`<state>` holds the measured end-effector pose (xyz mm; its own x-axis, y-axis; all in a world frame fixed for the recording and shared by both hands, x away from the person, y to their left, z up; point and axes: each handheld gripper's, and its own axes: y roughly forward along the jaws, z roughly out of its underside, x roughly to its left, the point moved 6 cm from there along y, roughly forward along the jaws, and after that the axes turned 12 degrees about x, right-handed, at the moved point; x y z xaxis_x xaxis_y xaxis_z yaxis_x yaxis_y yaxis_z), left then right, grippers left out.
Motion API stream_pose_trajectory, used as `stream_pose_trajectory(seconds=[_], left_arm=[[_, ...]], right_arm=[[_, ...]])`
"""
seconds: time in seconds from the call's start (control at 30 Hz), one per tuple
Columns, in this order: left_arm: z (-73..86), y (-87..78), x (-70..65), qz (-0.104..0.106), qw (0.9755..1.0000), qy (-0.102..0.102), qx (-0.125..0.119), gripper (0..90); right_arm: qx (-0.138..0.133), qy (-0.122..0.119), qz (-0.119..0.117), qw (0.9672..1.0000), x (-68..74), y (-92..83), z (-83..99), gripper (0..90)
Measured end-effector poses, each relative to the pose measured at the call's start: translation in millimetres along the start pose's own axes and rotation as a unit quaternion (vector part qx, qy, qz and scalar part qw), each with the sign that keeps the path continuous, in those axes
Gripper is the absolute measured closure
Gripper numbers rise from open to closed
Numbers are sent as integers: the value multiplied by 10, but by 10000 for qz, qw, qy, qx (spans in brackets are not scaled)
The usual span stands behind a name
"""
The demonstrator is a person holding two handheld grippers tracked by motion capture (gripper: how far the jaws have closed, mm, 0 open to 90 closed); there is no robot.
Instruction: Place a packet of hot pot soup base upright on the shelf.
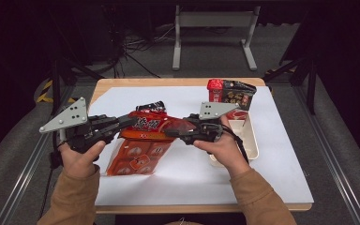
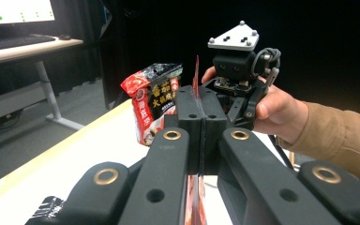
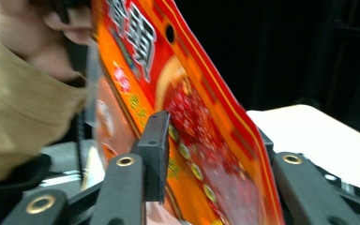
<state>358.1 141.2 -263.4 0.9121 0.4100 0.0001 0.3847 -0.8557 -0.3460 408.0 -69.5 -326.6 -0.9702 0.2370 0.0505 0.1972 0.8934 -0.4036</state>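
Note:
An orange-red snack bag (image 1: 143, 143) is held up over the white sheet between both grippers, its lower end touching the sheet. My left gripper (image 1: 129, 122) is shut on the bag's upper left edge. In the left gripper view the jaws (image 2: 201, 101) are pressed together with the thin red bag edge (image 2: 197, 75) sticking out between them. My right gripper (image 1: 171, 131) grips the bag's upper right part. In the right gripper view the bag (image 3: 187, 108) fills the gap between the jaws (image 3: 211, 140), and the right jaw is partly hidden behind it.
A red and black packet (image 1: 232, 93) stands at the back right, seen also in the left gripper view (image 2: 154, 101). A white tray (image 1: 246, 138) lies under the right hand. A small black packet (image 1: 151, 105) lies behind the bag. White sheet (image 1: 192, 178) covers the wooden table.

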Motion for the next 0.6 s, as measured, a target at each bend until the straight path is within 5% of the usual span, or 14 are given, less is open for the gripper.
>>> stream_pose_trajectory(seconds=[0.4,0.6], left_arm=[[11,-46,36,-24,10000,-45,-66,900],[15,-68,56,-16,9999,-74,-125,900]], right_arm=[[36,-196,-313,9993,104,7,-55,873],[96,-257,-250,9993,163,-41,-118,898]])
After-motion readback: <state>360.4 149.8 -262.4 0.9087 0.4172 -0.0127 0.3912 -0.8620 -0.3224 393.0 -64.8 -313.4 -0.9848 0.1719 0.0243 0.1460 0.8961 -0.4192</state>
